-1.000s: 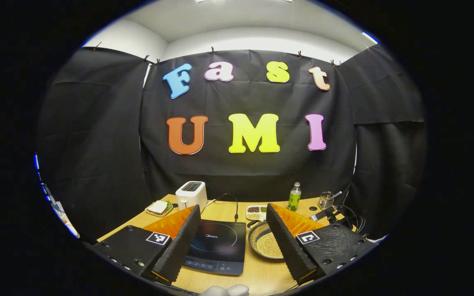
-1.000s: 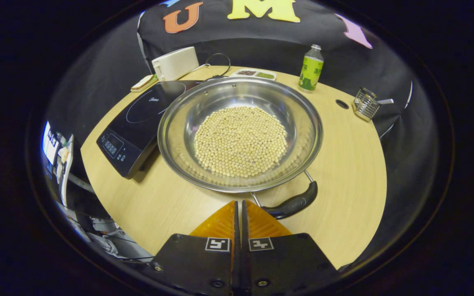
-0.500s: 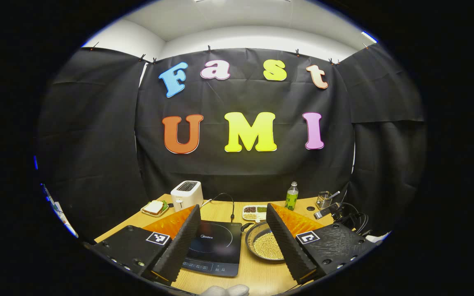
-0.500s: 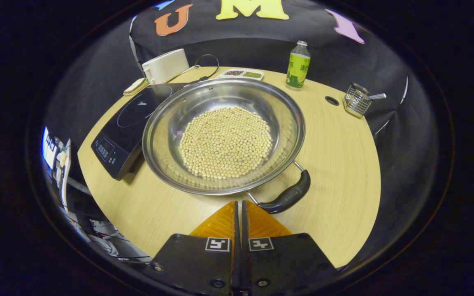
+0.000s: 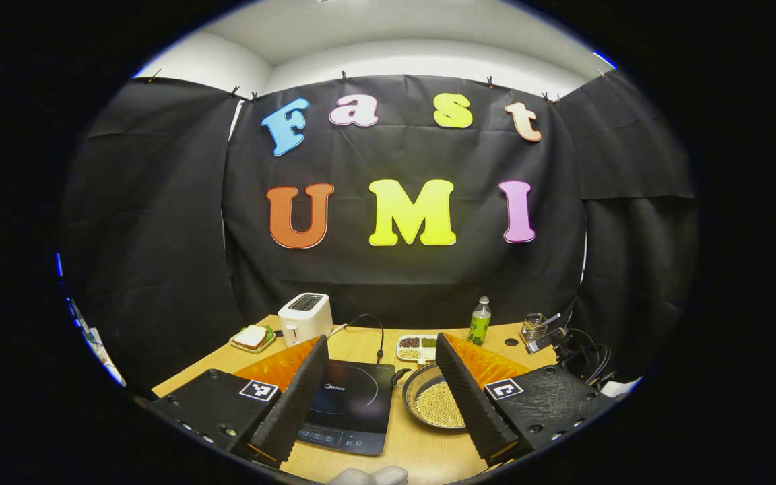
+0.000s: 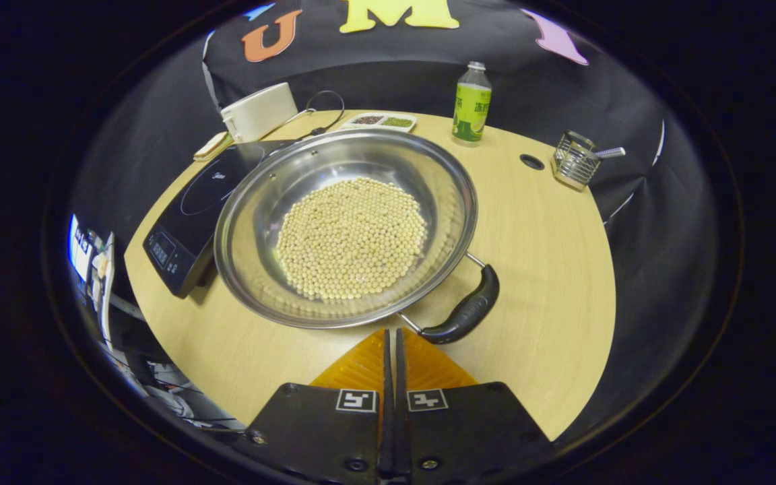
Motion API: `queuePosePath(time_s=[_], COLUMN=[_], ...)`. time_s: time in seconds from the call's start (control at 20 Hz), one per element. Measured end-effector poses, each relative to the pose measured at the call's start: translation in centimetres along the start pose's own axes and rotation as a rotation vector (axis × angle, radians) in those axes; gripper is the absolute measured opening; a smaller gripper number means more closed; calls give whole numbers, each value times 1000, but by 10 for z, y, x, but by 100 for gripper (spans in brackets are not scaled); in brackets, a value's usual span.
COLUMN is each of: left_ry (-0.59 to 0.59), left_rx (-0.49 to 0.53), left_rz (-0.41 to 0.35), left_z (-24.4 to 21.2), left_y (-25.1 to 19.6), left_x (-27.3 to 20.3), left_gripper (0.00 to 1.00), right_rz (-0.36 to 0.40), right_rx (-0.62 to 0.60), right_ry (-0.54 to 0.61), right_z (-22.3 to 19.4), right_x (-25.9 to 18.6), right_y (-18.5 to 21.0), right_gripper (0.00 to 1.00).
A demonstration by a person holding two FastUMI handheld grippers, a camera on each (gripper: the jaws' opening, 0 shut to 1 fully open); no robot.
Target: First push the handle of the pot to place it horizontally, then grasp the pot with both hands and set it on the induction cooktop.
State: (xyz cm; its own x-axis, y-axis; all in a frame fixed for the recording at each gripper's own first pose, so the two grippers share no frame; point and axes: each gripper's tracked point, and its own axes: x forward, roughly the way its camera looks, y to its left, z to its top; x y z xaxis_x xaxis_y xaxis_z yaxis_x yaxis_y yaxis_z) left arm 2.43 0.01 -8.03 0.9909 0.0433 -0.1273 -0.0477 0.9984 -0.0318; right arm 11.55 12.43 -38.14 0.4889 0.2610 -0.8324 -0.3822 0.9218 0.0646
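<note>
Well, the pot (image 6: 344, 225) sits on the bench (image 6: 550, 269), a wide steel pan with a bed of pale beans (image 6: 351, 239) in its bottom. Its left rim lies just beside the cooktop (image 6: 192, 202) and seems to overlap that corner, though contact cannot be told. The pot's dark handle (image 6: 465, 313) points toward the near right, slanted, just past the tips of the right gripper (image 6: 391, 331), whose fingers are pressed together with nothing between them. Whether the tips touch the handle's wire cannot be told.

Over on the left, the left gripper (image 5: 381, 350) hangs well above the near edge of the bench with its fingers wide apart, holding nothing; between them the cooktop (image 5: 351, 404) and part of the pot (image 5: 432, 404) show.

Along the far side stand a white toaster (image 6: 260, 111) at the left, a small plate with a sandwich (image 5: 252, 337) left of it, a divided dish (image 6: 381, 121) of grains behind the pot, a green bottle (image 6: 472, 104) upright, and a wire holder (image 6: 573, 162) at the far right. A round hole (image 6: 531, 162) marks the bench between bottle and holder.
</note>
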Motion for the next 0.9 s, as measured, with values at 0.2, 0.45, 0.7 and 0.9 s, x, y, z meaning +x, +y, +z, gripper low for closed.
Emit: queuePosePath(time_s=[0.2, 0.45, 0.7, 0.9], left_ry=[6, 18, 30, 33], left_rx=[0, -2, -13, -14], left_rz=[12, 28, 50, 84], left_z=[-3, -7, -11, -13], left_y=[-7, -14, -22, -20], left_x=[7, 16, 24, 27], left_gripper=[96, 95, 96, 95], right_rz=[-1, -14, 1, 36], right_rx=[13, 14, 39, -6], right_ry=[0, 6, 15, 8], right_z=[5, 11, 14, 18], right_x=[2, 3, 2, 0], right_y=[-16, -42, -58, -49], right_gripper=[4, 4, 4, 3])
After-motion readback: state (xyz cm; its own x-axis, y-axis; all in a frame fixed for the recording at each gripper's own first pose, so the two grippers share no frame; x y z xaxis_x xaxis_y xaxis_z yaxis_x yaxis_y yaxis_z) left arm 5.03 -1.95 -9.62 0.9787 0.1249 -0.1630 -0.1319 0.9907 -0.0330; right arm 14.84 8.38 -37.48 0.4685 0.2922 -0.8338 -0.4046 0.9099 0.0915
